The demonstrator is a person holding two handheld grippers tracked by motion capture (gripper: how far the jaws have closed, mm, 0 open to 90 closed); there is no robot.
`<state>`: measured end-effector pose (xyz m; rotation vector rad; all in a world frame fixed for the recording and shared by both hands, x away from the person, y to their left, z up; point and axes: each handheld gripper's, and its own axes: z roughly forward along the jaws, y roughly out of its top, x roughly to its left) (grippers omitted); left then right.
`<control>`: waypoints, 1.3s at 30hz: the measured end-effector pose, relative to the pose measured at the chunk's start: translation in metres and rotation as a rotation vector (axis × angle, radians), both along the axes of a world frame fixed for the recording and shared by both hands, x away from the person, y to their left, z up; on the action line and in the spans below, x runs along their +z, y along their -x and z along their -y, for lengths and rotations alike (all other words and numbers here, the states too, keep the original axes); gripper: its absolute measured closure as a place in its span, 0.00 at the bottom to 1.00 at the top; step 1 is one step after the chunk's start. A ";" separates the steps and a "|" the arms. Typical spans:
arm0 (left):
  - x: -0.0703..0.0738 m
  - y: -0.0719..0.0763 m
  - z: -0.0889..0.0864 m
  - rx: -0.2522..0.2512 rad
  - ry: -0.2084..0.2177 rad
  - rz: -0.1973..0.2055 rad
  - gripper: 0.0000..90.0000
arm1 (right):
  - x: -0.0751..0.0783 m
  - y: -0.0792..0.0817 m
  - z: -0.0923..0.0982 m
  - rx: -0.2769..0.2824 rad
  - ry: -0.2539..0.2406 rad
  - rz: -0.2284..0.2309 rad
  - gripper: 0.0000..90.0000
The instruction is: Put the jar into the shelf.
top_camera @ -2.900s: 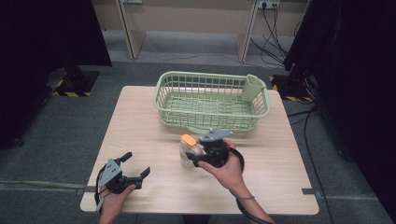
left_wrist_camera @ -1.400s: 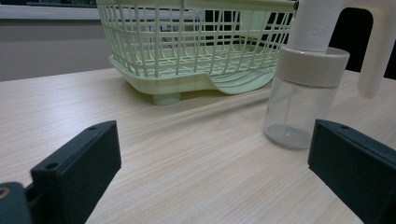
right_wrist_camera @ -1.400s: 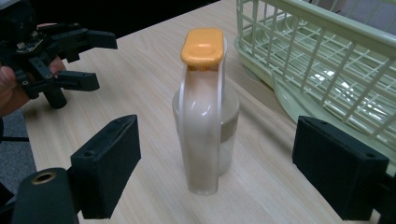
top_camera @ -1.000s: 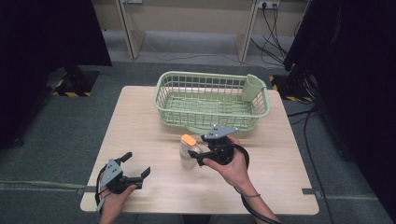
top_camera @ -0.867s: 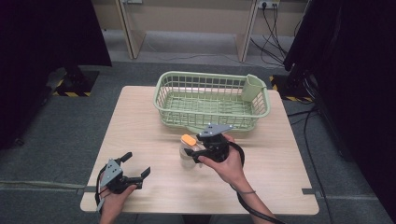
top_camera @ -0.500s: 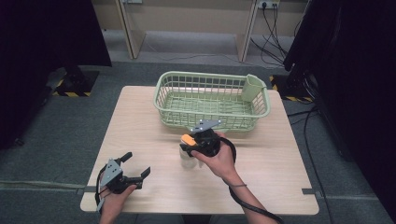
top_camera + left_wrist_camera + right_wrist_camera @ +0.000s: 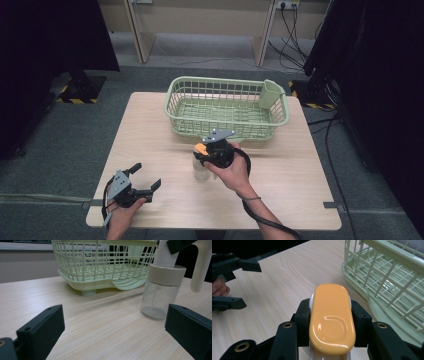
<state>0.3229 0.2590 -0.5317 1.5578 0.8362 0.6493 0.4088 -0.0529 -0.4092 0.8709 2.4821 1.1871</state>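
Note:
A clear spray bottle [image 7: 201, 167] with a beige collar, white trigger head and orange top [image 7: 331, 312] stands upright on the table, in front of the basket. My right gripper [image 7: 209, 152] is shut on the bottle's head, its jaws pressing both sides below the orange top [image 7: 200, 148]. In the left gripper view the clear bottle [image 7: 159, 292] rises at the right, some way ahead of the jaws. Down at the table's front left corner my left gripper [image 7: 146, 179] rests open, holding nothing. The left gripper [image 7: 242, 282] also appears at the far left of the right gripper view.
A light green wire basket [image 7: 227, 107] with a small cup compartment [image 7: 270, 93] at its right end sits at the back of the wooden table [image 7: 300, 185]. The basket [image 7: 105, 262] stands just behind the bottle. Dark curtains and floor cables surround the table.
My right gripper has shifted left and slightly forward over the bottle's head and closed on it. The left gripper has stayed put.

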 end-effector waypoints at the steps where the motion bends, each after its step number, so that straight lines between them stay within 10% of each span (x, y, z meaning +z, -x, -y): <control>1: 0.000 0.000 0.000 0.000 0.001 0.000 0.02 | 0.000 0.000 0.002 -0.007 -0.012 0.006 0.65; 39: 0.000 0.000 0.000 0.001 -0.006 0.001 0.02 | 0.094 0.013 0.037 -0.056 -0.137 0.129 0.65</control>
